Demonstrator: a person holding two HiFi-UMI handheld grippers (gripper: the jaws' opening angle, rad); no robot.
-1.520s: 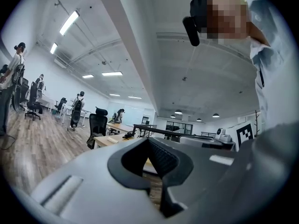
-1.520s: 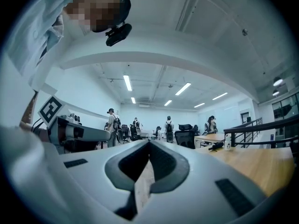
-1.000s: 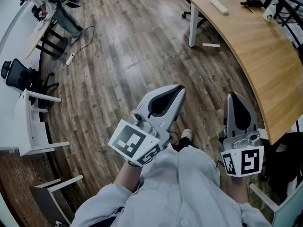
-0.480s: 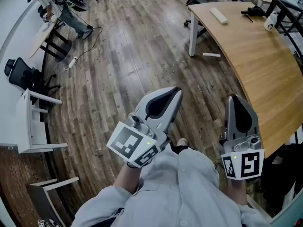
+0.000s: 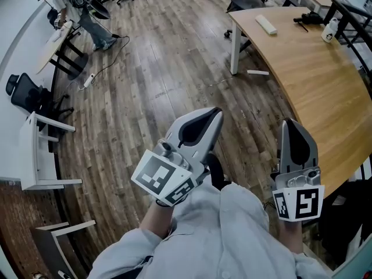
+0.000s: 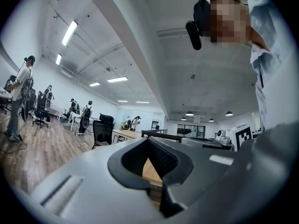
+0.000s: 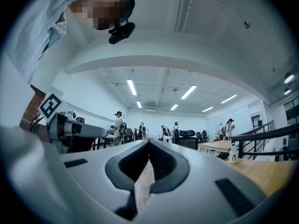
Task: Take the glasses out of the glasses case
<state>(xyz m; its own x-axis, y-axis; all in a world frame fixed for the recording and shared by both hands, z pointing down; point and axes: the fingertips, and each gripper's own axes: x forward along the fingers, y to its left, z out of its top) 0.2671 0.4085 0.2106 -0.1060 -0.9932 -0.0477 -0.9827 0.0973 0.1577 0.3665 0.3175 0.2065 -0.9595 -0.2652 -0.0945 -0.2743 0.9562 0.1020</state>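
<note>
Since a second ago you are stepping nearer the wooden surface [image 5: 314,74]. Your left gripper [image 5: 216,114] and right gripper [image 5: 289,124] are pointing level, fingers pressing together on nothing.

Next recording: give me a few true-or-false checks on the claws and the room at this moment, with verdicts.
1. The left claw and the right claw are both shut and empty. True.
2. The right claw holds a pair of glasses. False: nothing is between its jaws.
3. A curved wooden table stands on the person's right. True.
4. The table top is bare. False: a white bar, a black item and a white bottle sit at its far end.
5. Nobody else is in the room. False: another person stands by a desk at the far left.
</note>
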